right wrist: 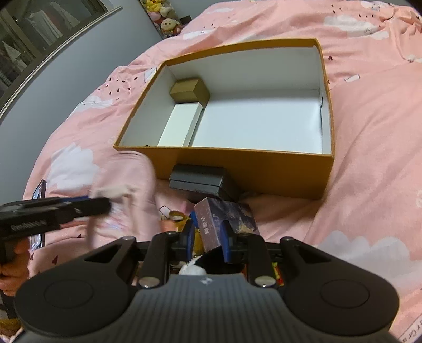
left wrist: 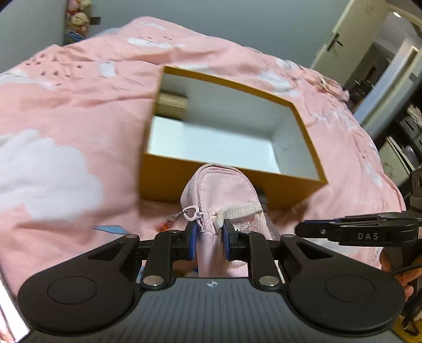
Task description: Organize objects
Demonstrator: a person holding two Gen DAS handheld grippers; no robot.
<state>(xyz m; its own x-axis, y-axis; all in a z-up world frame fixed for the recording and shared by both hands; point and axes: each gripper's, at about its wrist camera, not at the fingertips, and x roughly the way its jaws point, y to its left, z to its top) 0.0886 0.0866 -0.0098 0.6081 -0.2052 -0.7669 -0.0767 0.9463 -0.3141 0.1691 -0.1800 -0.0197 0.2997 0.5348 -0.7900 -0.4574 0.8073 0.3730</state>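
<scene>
In the left wrist view my left gripper (left wrist: 209, 232) is shut on a pale pink zip pouch (left wrist: 221, 190), held just in front of the open orange box (left wrist: 168, 179) on the pink bedspread. Inside the box, by its left wall, lie a small gold box (right wrist: 190, 89) and a white box (right wrist: 179, 126). My right gripper (right wrist: 208, 229) is shut on a purple patterned box (right wrist: 224, 213), tilted, near the front wall of the orange box (right wrist: 263, 174). The left gripper (right wrist: 102, 204) and its pouch (right wrist: 126, 179) appear blurred at the left of the right wrist view.
A black box (right wrist: 200, 182) lies against the orange box's front wall. Small toys, among them a white fluffy one (right wrist: 192, 269), sit under the right gripper. Plush toys (right wrist: 168, 23) stand by the wall beyond the bed. A door (left wrist: 335, 39) and shelves are off the bed's right side.
</scene>
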